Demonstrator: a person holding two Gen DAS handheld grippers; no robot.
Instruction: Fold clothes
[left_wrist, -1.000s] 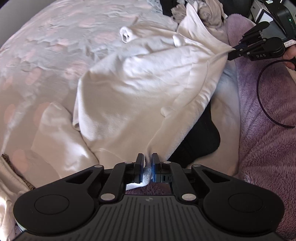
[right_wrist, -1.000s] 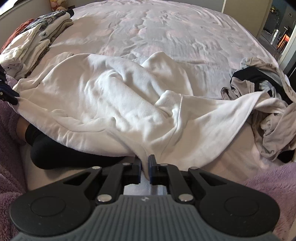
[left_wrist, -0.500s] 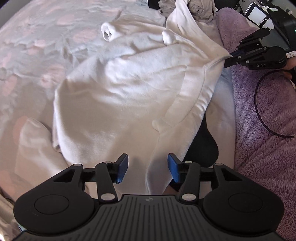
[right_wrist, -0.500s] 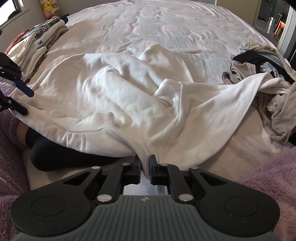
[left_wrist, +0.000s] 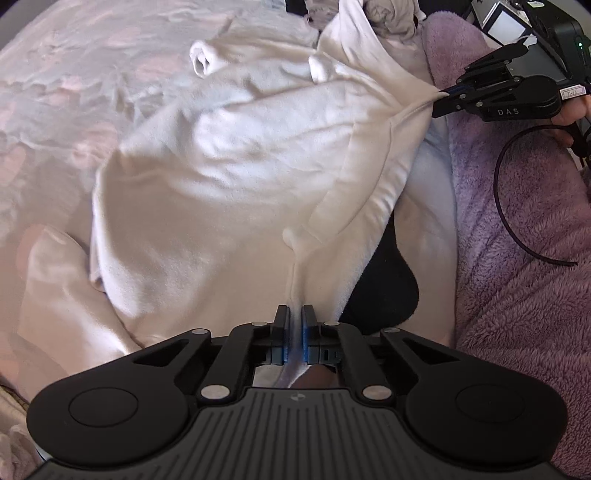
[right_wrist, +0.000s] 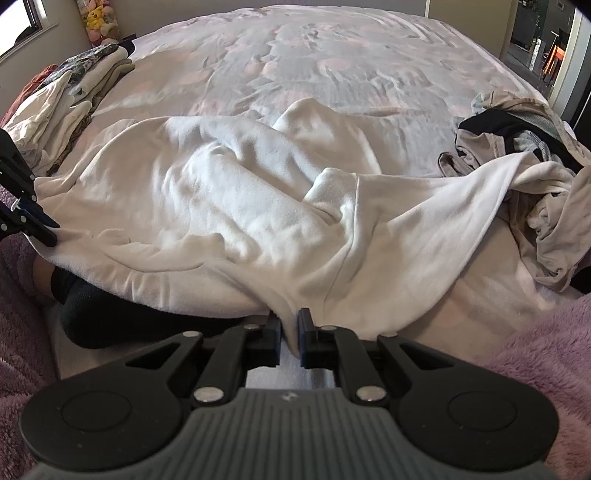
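A white fleece sweatshirt (left_wrist: 229, 177) lies rumpled across the bed, its near hem hanging over the edge. My left gripper (left_wrist: 294, 314) is shut on a fold of that hem, with cloth pinched between the blue pads. My right gripper (right_wrist: 290, 321) is shut on the hem farther along, and the white cloth (right_wrist: 240, 206) bunches between its fingers. In the left wrist view the right gripper (left_wrist: 441, 99) pulls a corner taut at the upper right. The right wrist view has the left gripper (right_wrist: 44, 232) at the far left edge, on the cloth.
A heap of unfolded beige and black clothes (right_wrist: 517, 147) lies at the right of the bed. Folded clothes (right_wrist: 66, 96) are stacked at the far left. A purple fleece robe (left_wrist: 517, 277) and a black-socked leg (left_wrist: 384, 288) are below the hem. The patterned bedspread (right_wrist: 332, 62) stretches beyond.
My left gripper opened, let go of the hem, and has shut again on a fold of the sweatshirt. The right gripper has kept its grip and hardly moved.
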